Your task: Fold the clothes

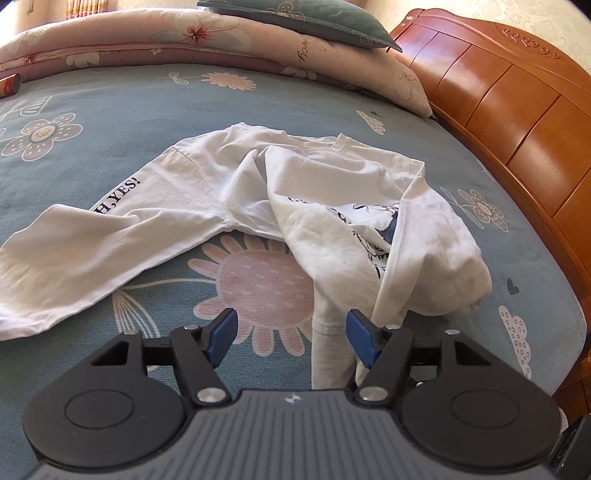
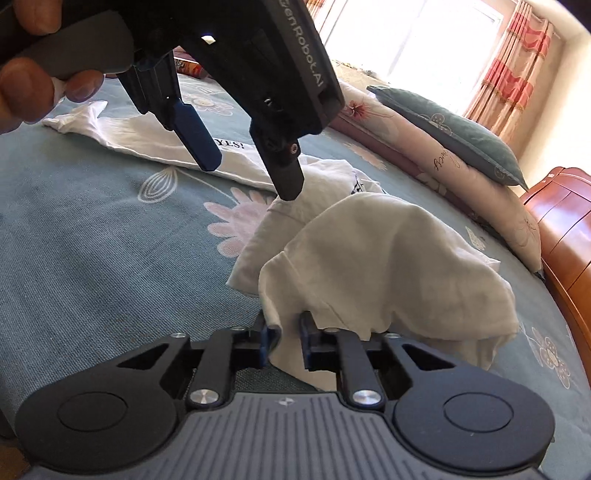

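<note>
A crumpled white long-sleeve shirt [image 1: 240, 192] lies on the blue flowered bedsheet [image 1: 110, 110], one sleeve printed "YES!" [image 1: 122, 195] stretched out to the left. My left gripper [image 1: 291, 332] stands open just above the sheet. A hanging strip of the shirt's hem [image 1: 328, 354] runs between its blue pads, close to the right one, and neither pad presses on it. In the right wrist view my right gripper [image 2: 284, 338] is shut on a bunched edge of the shirt [image 2: 388, 251]. The left gripper [image 2: 251, 177] hovers open above the shirt there, held by a hand [image 2: 33, 74].
A folded pink floral quilt [image 1: 184, 40] with a grey-green pillow [image 1: 303, 18] lies at the bed's far side. A wooden headboard [image 1: 498, 92] borders the right. A small red can [image 1: 9, 85] rests at far left. A bright window with curtains [image 2: 424, 37] is behind.
</note>
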Demonstrator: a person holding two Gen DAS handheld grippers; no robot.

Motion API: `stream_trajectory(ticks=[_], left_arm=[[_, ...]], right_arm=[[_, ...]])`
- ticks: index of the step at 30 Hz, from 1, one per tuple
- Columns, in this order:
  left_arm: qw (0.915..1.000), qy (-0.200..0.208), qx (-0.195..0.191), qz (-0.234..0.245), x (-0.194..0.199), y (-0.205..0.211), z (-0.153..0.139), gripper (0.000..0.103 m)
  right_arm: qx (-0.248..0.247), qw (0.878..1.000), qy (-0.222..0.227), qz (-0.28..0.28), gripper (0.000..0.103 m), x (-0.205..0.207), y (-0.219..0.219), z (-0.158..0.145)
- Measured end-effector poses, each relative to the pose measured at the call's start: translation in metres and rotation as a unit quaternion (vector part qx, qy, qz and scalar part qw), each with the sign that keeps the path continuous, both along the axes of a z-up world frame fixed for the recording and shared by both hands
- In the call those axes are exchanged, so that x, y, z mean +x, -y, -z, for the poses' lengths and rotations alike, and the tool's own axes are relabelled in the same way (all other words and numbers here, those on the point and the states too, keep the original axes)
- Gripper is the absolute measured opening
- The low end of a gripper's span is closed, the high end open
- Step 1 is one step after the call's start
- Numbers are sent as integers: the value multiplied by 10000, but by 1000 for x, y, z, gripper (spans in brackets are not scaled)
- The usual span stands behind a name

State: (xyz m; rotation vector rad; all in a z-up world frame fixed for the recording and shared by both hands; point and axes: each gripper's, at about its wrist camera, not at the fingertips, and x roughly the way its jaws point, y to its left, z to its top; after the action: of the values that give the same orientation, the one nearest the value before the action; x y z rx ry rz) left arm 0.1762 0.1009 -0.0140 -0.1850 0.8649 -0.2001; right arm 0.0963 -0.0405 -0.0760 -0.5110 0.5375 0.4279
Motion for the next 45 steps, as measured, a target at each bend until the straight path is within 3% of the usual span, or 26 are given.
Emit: stream_trajectory(ticks=[10,16,22,30,41,45], left_arm=[[9997,-106,-86,-220,-9,9,15,66],[9991,-220,-142,-319,-10,12,20,66],[9989,-332,-81,-330,-7,16,26,66],[9984,-445,-62,-335,-4,19,31,66],[9987,-489,128,-112,1,28,33,67],[9986,-499,147,-52,0,29,33,67]], right_arm=[[483,9988,82,67,3,3,73,-58],[1017,9931,115,576,3,25,147,-96],[1397,9803,157,1391,3,65,226,-112],[863,9684,404,2305,2,110,299,-110],[342,9139,605,4000,2,157,408,-99],[157,9060,434,4208,2,166,424,-85]])
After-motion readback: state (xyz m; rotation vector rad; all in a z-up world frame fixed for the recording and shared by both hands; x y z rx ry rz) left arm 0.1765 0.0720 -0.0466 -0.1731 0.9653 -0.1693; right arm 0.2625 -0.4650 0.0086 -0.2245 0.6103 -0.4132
